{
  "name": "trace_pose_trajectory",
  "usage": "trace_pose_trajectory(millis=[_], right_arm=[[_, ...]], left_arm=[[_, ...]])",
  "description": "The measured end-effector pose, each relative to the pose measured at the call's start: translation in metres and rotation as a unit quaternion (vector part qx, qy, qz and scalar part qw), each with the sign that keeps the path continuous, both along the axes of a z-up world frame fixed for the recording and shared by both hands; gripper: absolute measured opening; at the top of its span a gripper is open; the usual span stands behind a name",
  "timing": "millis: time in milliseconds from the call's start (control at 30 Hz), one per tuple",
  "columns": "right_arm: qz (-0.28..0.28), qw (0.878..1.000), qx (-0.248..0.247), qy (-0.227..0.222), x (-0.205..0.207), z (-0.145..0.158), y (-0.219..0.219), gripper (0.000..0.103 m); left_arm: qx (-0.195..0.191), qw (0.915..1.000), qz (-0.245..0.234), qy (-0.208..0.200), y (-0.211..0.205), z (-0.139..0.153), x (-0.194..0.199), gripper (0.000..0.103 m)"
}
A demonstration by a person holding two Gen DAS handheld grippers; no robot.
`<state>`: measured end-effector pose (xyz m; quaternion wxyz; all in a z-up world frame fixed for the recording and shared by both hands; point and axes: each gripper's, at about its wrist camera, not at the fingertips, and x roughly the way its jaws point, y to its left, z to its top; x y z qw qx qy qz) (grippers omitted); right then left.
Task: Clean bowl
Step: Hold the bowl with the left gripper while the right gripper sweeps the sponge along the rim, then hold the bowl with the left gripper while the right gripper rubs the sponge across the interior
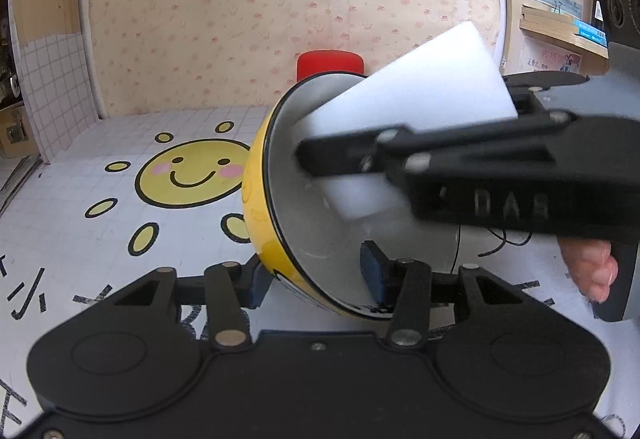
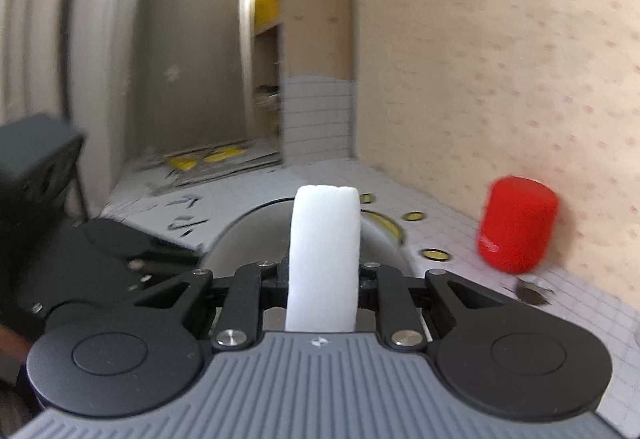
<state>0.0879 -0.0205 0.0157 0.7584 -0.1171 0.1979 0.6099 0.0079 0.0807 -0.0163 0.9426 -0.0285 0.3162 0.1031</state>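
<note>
A yellow bowl (image 1: 260, 223) with a grey inside and a black rim is tipped on its side, mouth turned right. My left gripper (image 1: 316, 279) is shut on its lower rim, one pad inside and one outside. My right gripper (image 1: 320, 159) reaches in from the right, shut on a white sponge (image 1: 420, 107) whose lower end lies inside the bowl against its wall. In the right wrist view the sponge (image 2: 324, 259) stands upright between the jaws of the right gripper (image 2: 323, 275), with the bowl's grey inside (image 2: 240, 239) behind it. A person's fingers (image 1: 592, 271) hold the right handle.
A red cylinder (image 2: 516, 223) stands by the patterned wall, also seen behind the bowl as a red top (image 1: 330, 63). The tabletop carries a white grid mat with a smiling sun drawing (image 1: 192, 171). A shelf with books (image 1: 568, 23) hangs at the right. A dark smudge (image 2: 532, 295) lies on the mat.
</note>
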Motion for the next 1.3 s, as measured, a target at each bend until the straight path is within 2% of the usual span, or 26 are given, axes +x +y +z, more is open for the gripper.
trace_pose_trajectory(millis=[67, 167, 400, 567, 633, 700, 867, 933, 1067, 1167, 1300], right_arm=[[0.014, 1.000, -0.018, 0.004, -0.002, -0.002, 0.004, 0.021], [0.001, 0.999, -0.034, 0.016, 0.001, -0.005, 0.006, 0.021], [-0.005, 0.999, -0.037, 0.018, 0.000, -0.005, 0.004, 0.021], [-0.008, 0.999, -0.044, 0.001, -0.002, -0.004, 0.000, 0.028], [-0.007, 0.999, -0.044, -0.001, -0.001, -0.002, -0.003, 0.037], [-0.006, 0.999, -0.041, 0.001, 0.001, 0.000, -0.006, 0.037], [-0.002, 0.999, -0.045, 0.012, 0.006, -0.002, -0.007, 0.034], [-0.008, 0.999, -0.048, 0.015, 0.008, -0.003, -0.007, 0.025], [-0.016, 0.999, -0.033, 0.015, 0.009, 0.000, -0.010, 0.024], [-0.035, 0.999, -0.017, 0.017, 0.011, 0.000, -0.010, 0.022], [-0.014, 1.000, -0.012, 0.016, 0.004, -0.003, -0.003, 0.022]], left_arm=[[-0.001, 1.0000, 0.000, 0.000, 0.000, 0.000, 0.000, 0.049], [0.003, 1.0000, 0.000, 0.000, -0.001, 0.000, 0.000, 0.049], [0.000, 1.0000, 0.000, 0.000, 0.000, 0.001, -0.001, 0.051], [0.005, 1.0000, 0.004, -0.003, 0.001, 0.000, -0.002, 0.054], [0.001, 1.0000, 0.005, -0.002, 0.002, 0.001, -0.002, 0.054], [0.002, 1.0000, 0.005, -0.003, 0.002, 0.001, -0.001, 0.054], [0.003, 1.0000, 0.004, -0.003, 0.001, 0.000, -0.002, 0.054], [0.003, 1.0000, 0.005, -0.004, 0.001, 0.000, -0.003, 0.058], [-0.004, 0.9999, 0.009, -0.004, 0.004, 0.000, -0.003, 0.059], [0.006, 0.9999, 0.007, -0.005, 0.001, 0.000, -0.004, 0.059], [0.005, 1.0000, 0.006, -0.005, 0.002, -0.001, -0.004, 0.059]])
